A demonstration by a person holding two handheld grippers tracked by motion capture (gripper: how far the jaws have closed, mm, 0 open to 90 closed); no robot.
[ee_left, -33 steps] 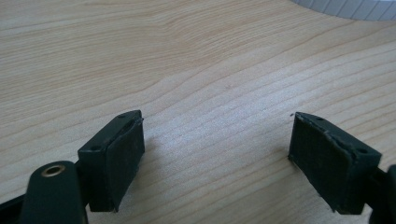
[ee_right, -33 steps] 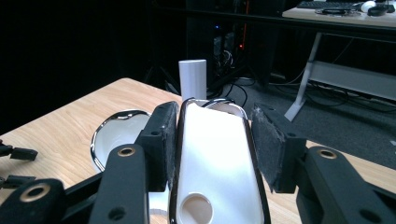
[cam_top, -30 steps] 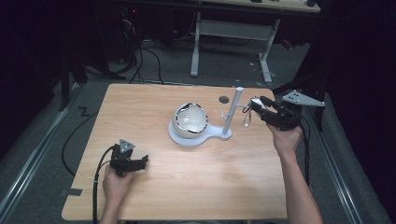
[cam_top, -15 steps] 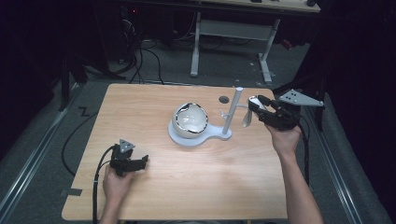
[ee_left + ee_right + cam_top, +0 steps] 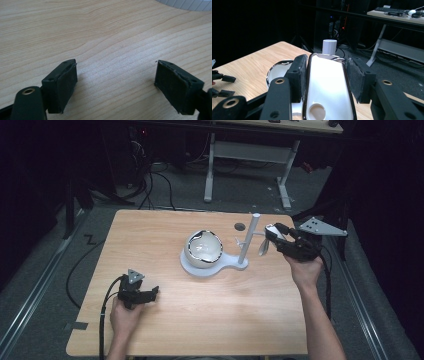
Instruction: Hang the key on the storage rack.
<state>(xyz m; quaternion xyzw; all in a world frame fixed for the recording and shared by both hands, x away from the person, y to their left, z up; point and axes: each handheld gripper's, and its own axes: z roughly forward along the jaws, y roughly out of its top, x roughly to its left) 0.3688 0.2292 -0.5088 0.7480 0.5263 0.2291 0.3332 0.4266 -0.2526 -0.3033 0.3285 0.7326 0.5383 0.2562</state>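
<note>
In the high view, the right gripper (image 5: 272,234) is hovering at the right side of the wooden table (image 5: 165,235), just beside the white post (image 5: 248,239) of a white stand (image 5: 215,267). It is gripping a shiny metal utensil handle (image 5: 271,228) by its end; a spoon-like piece (image 5: 263,247) is hanging near a peg of the post, though I cannot tell whether it belongs to the same utensil. The aim is probably to bring the handle's hole up to a peg. A chrome bowl (image 5: 203,247) is sitting on the round base of the stand, left of the post. The left gripper (image 5: 150,292) is resting low near the front left of the table, well apart from the stand, likely parked out of the way.

In the left gripper view, its pads (image 5: 63,82) are standing wide apart with only bare wood grain (image 5: 100,37) between them, holding nothing.

In the right gripper view, both pads (image 5: 299,75) are pressing against the sides of the flat chrome handle (image 5: 327,80), which is standing upright between them, its hanging hole (image 5: 317,111) facing the camera. The post top (image 5: 329,46) is rising right behind the handle, and the bowl rim (image 5: 277,68) is curving at the left.
</note>
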